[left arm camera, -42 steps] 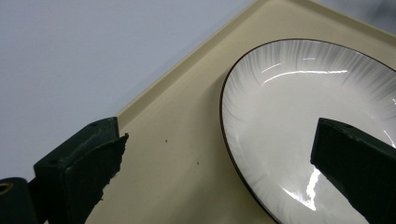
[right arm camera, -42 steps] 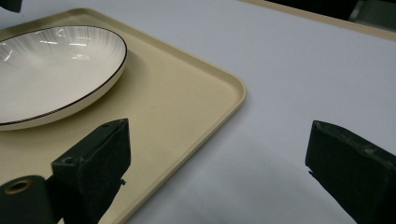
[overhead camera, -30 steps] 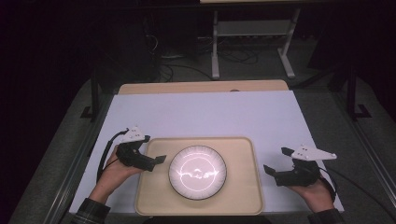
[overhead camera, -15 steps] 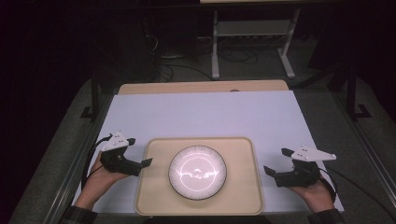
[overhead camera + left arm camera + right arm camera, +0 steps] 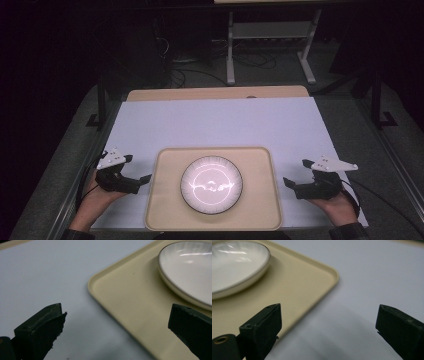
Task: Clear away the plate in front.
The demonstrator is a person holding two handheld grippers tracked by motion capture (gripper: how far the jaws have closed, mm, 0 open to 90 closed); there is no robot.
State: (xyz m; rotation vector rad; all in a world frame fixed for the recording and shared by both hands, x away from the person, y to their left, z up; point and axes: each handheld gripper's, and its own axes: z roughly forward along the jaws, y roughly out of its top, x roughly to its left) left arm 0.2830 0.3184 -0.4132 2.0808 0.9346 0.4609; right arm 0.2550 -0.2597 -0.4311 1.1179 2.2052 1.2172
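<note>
High view: plate (image 5: 211, 184) sits mid-tray (image 5: 165, 210) on the white table (image 5: 220, 122); left gripper (image 5: 142, 181) just left of tray, right gripper (image 5: 290, 184) just right. Left gripper view: jaws spread wide, empty, straddling the tray edge (image 5: 120, 307). Right gripper view: jaws likewise wide apart, empty, tray corner (image 5: 312, 277) between them.

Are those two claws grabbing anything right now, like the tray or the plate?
Nothing is held. The left claw and right claw are both open, beside the tray, apart from the plate.

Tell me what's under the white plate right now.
The white plate sits centred on the beige tray, which lies on the white table cover. The tray surface beneath the plate is hidden, so anything there can't be seen.
</note>
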